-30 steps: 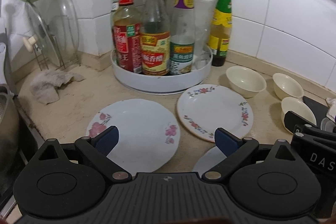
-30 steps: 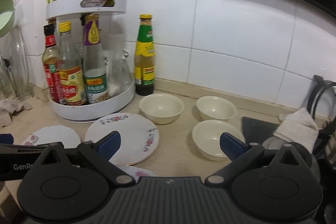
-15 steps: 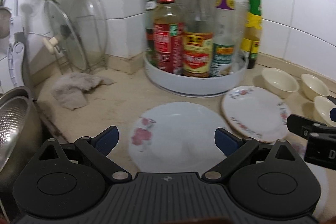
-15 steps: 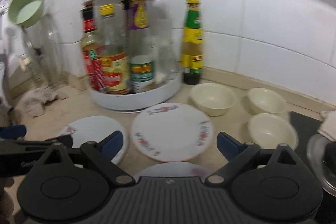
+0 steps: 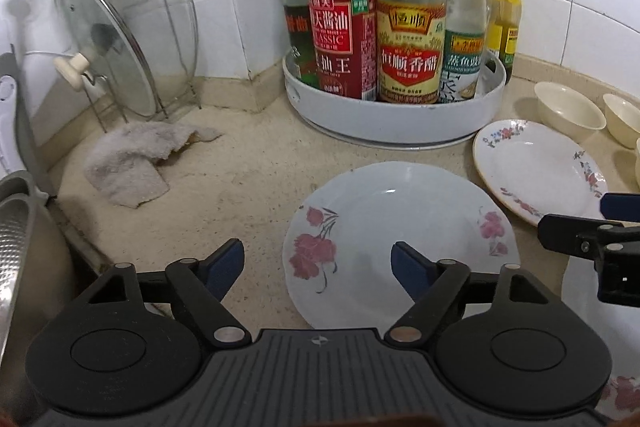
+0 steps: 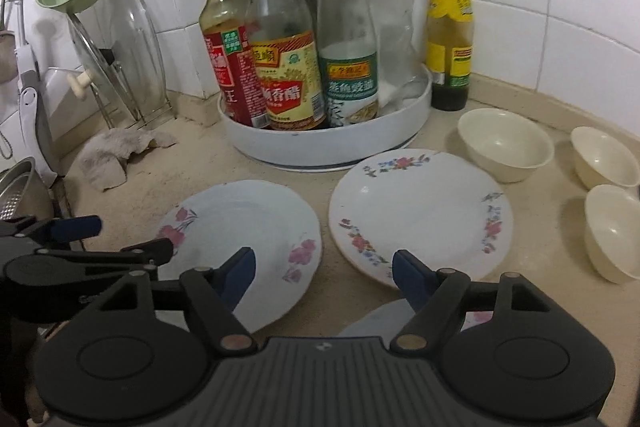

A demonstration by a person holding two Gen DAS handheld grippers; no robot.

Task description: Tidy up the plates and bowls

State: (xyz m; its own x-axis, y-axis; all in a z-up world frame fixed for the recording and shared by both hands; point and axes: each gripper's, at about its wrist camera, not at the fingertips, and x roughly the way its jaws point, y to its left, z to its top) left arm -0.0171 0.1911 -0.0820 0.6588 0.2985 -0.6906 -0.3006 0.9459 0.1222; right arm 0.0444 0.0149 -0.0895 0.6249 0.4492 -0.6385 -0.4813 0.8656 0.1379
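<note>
A pale blue plate with pink flowers [image 5: 400, 239] [image 6: 244, 239] lies flat on the counter. To its right lies a white floral-rimmed plate [image 5: 540, 171] [image 6: 420, 211]. A third plate [image 6: 384, 319] [image 5: 592, 307] lies partly hidden under the grippers. Three cream bowls [image 6: 504, 143] [image 6: 604, 155] [image 6: 612, 231] stand at the right. My left gripper [image 5: 318, 263] is open and empty, low over the blue plate's left edge; it also shows in the right wrist view [image 6: 120, 239]. My right gripper [image 6: 324, 275] is open and empty, above the gap between the two plates.
A white turntable rack [image 6: 328, 143] of sauce bottles stands behind the plates, a green-capped bottle [image 6: 448, 23] beside it. A glass lid in a wire stand [image 5: 120, 39], a grey rag [image 5: 132, 163] and a metal colander [image 5: 24, 239] are at the left.
Both grippers moved left and lower toward the plates. The left gripper's view swung from between the plates to the blue plate's left edge. Both jaws narrowed a little but stay open.
</note>
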